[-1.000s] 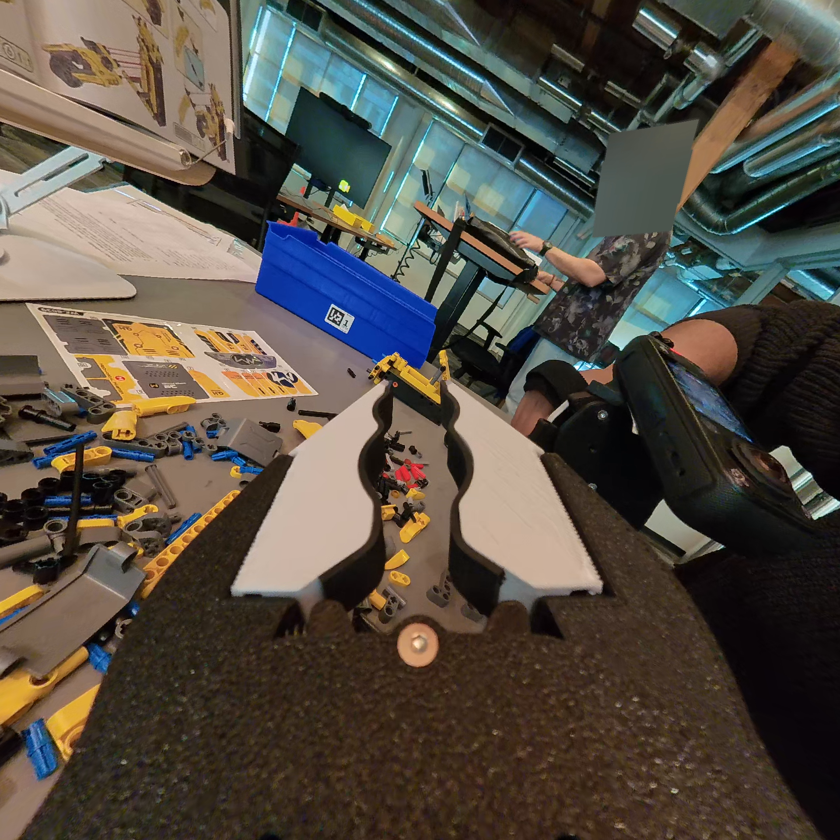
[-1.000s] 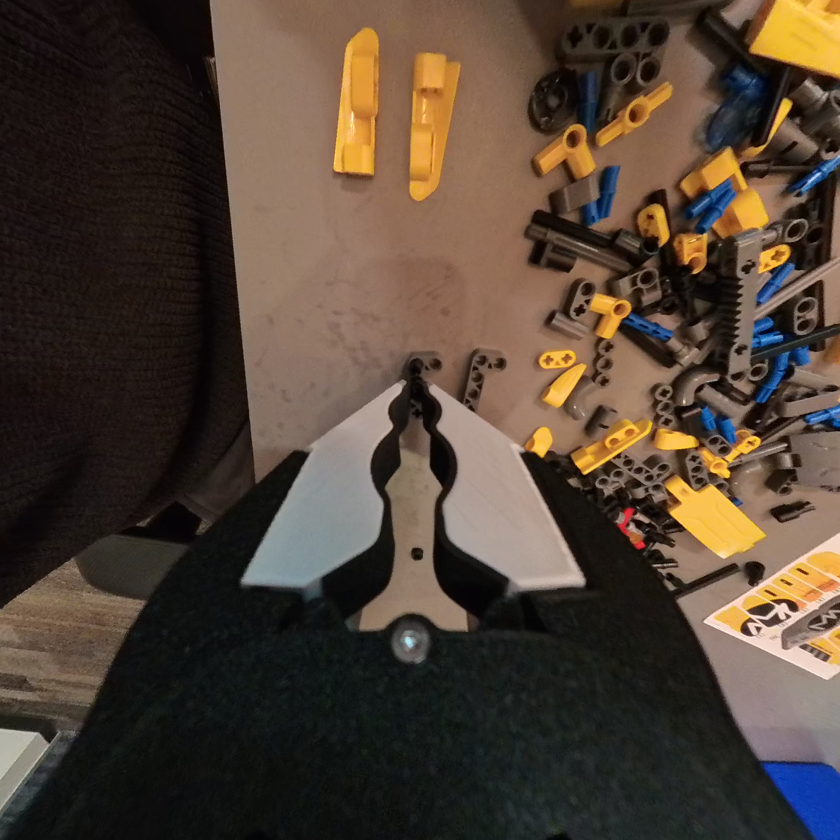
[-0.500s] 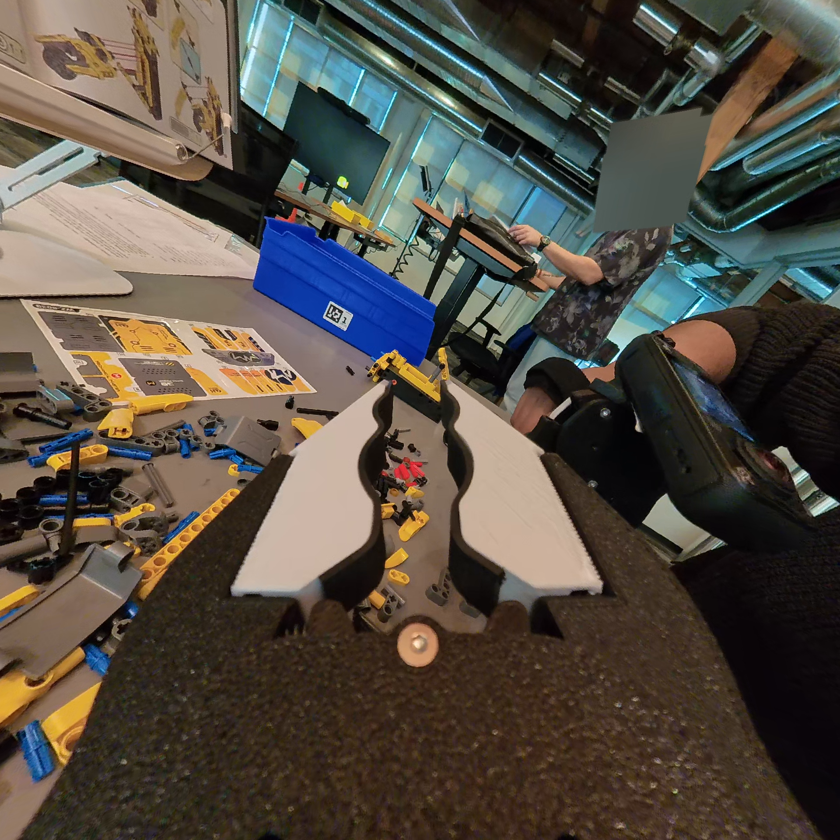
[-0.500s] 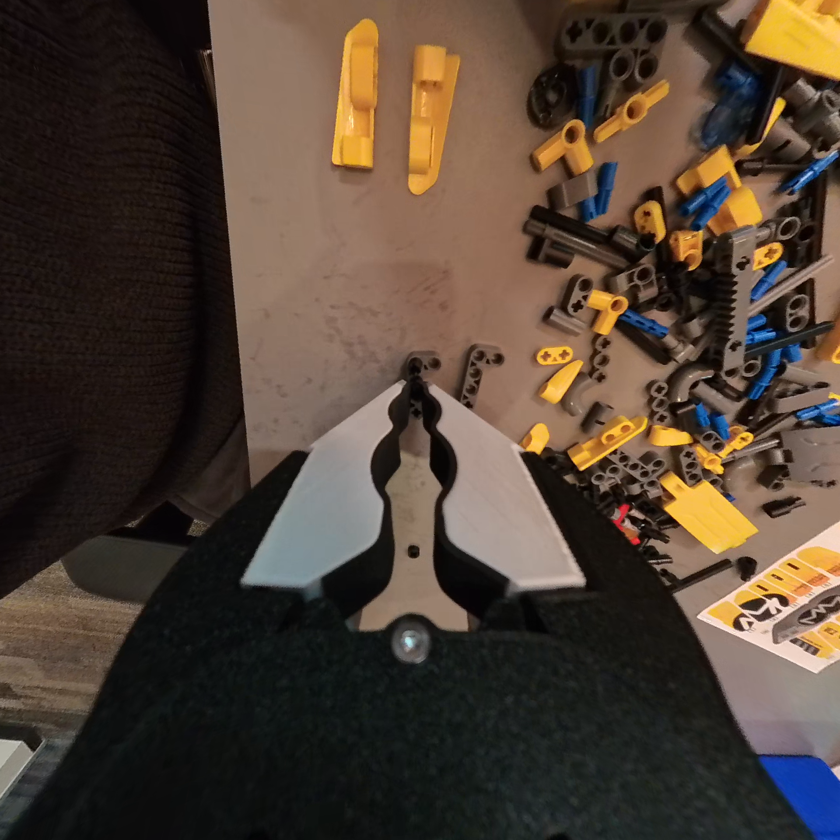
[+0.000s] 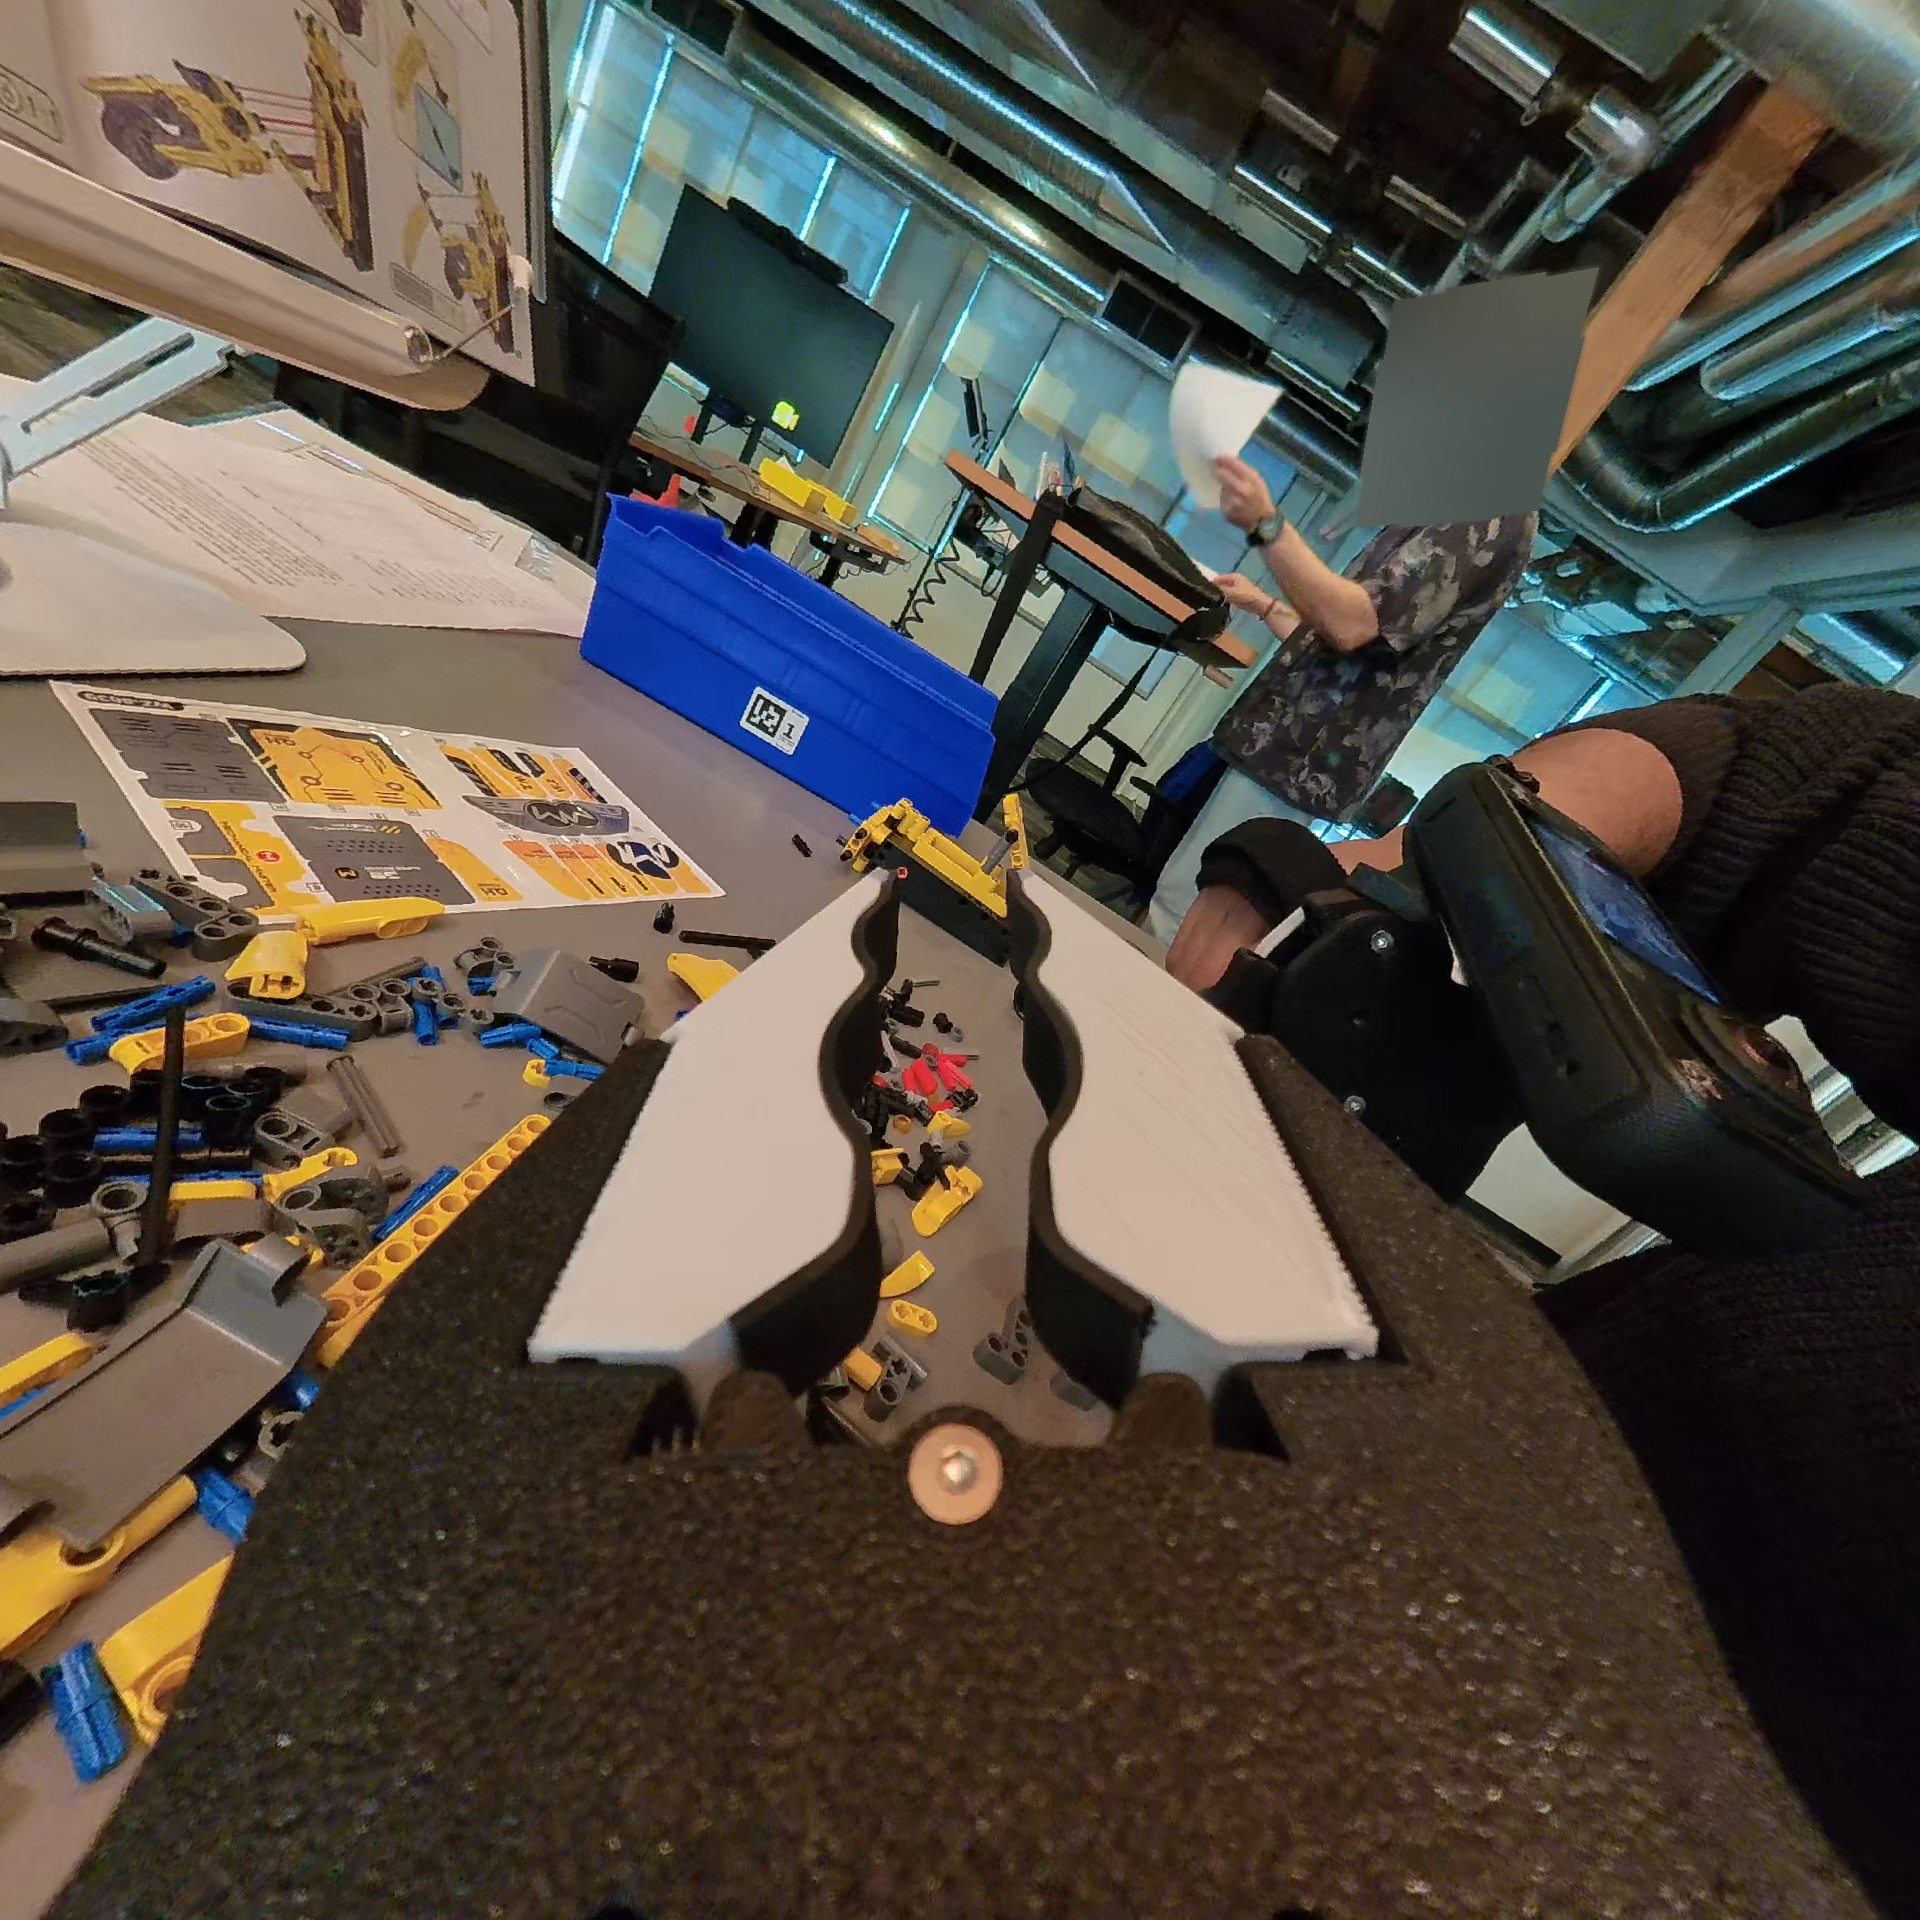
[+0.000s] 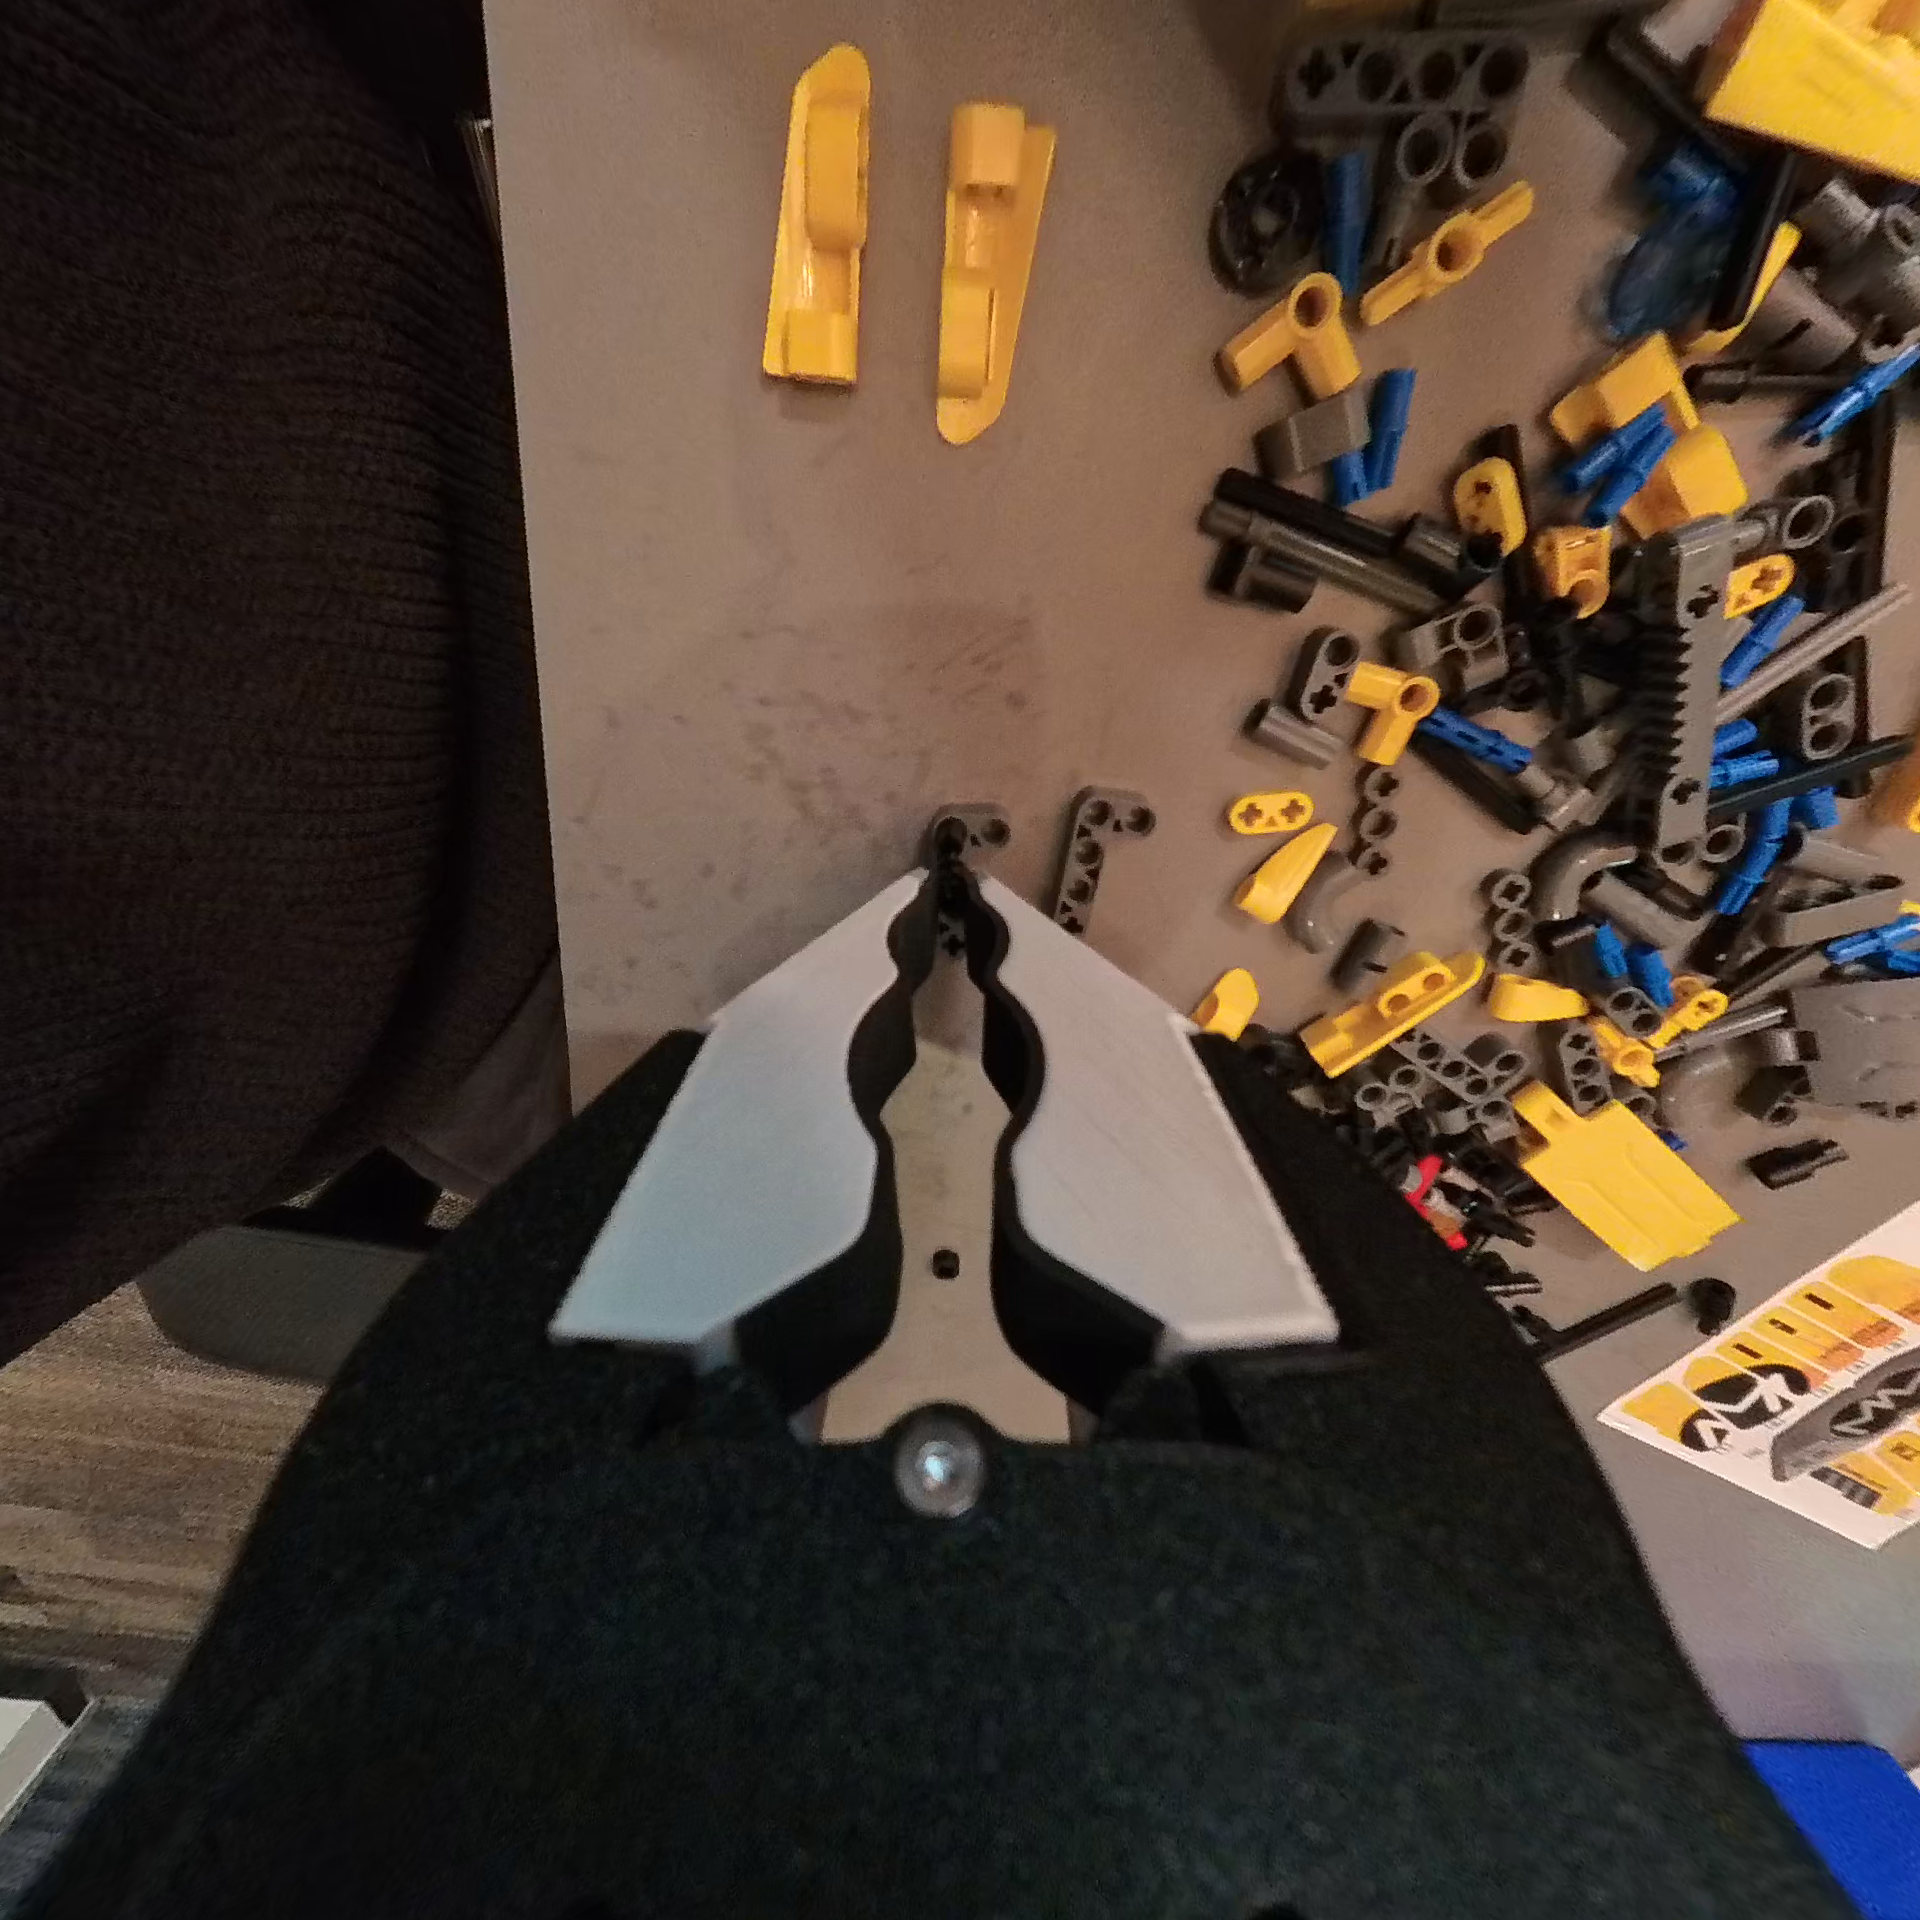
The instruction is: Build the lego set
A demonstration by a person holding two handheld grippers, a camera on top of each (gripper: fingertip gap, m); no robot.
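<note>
My left gripper [image 5: 951, 894] is shut on a small yellow and black brick assembly [image 5: 925, 842] and holds it just above the grey table [image 5: 436, 1081]. My right gripper [image 6: 951, 883] is shut on a small black connector [image 6: 952, 927]. Its tips sit right over a grey L-shaped beam [image 6: 982, 831] lying on the table [image 6: 779, 623]; a second grey L-shaped beam [image 6: 1091, 862] lies just to the right. The right gripper also shows in the left wrist view [image 5: 1558, 1039], held in a hand at the right.
Loose yellow, blue, grey and black parts lie in a pile [image 6: 1610, 623] on the right. Two yellow panels [image 6: 821, 229] lie apart from it. A sticker sheet [image 5: 395, 810], a blue bin [image 5: 769, 686] and a booklet on a stand [image 5: 312, 156] are farther back. A dark sweater [image 6: 239, 520] borders the table edge. Spacing between my two grippers at the tips: around 15 cm.
Both grippers have stayed almost still, with only a slight shift of view. The person in the background has raised a white sheet of paper.
</note>
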